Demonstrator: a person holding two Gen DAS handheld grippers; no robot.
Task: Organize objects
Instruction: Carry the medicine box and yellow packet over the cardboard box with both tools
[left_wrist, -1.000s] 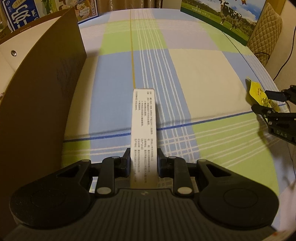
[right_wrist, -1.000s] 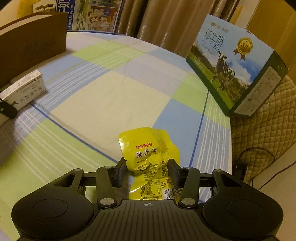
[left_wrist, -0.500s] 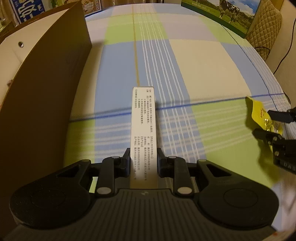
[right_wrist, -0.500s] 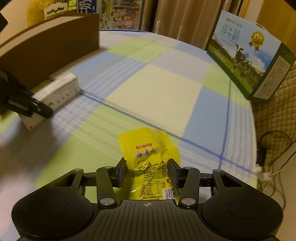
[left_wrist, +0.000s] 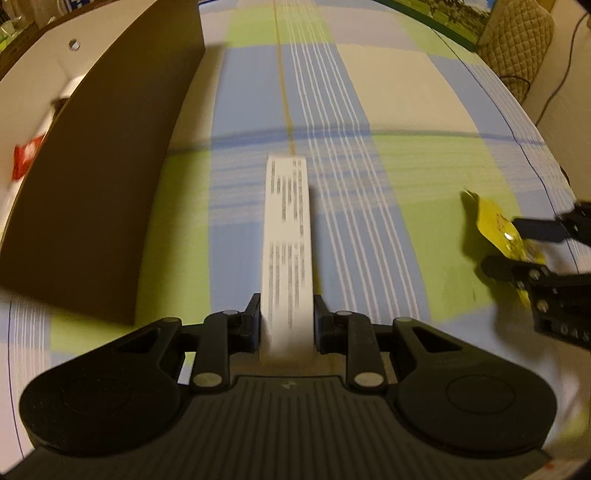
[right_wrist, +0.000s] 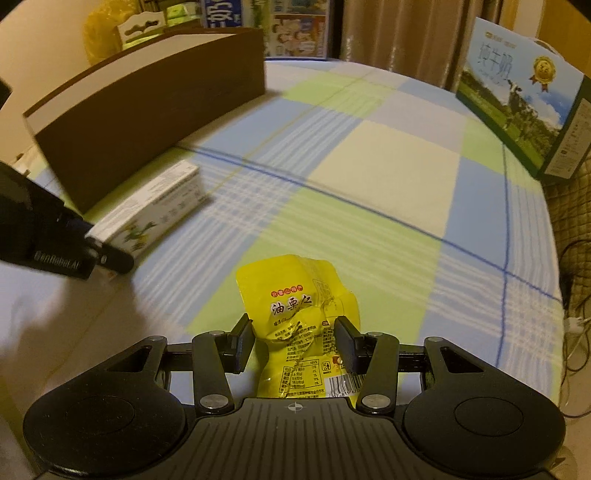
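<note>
the left gripper (left_wrist: 287, 322) is clamped on one long white carton (left_wrist: 287, 236), its two black pads pressed against the carton's narrow sides near the close end, so the jaws stand narrow. the carton sticks out forward over the checked tablecloth (left_wrist: 388, 110), printed face up with small dark text too blurred to read. from the right wrist view the same carton shows a green leafy picture on its side, and its far end lies just beside the brown box (right_wrist: 147, 99).

the right gripper (right_wrist: 293, 341) holds one yellow snack pouch (right_wrist: 299, 295), crumpled, with the two pads squeezing it at its middle; the jaws stand partly apart, as wide as the pouch. red and black printing and a barcode show on the pouch's face. in the left wrist view that pouch appears at the right edge, pinched between the right gripper's black fingers (left_wrist: 535, 229).

one brown box stands open on the left of the cloth, white inside. in the left wrist view, over its wall, one red item (left_wrist: 27, 160) and one white item (left_wrist: 55, 114) can be seen inside, both too blurred to name.

one milk carton case (right_wrist: 517, 110) with a cow picture and gold medal stands at the far right edge of the cloth, well apart from both grippers. cables (right_wrist: 572, 295) trail down beyond that edge.
</note>
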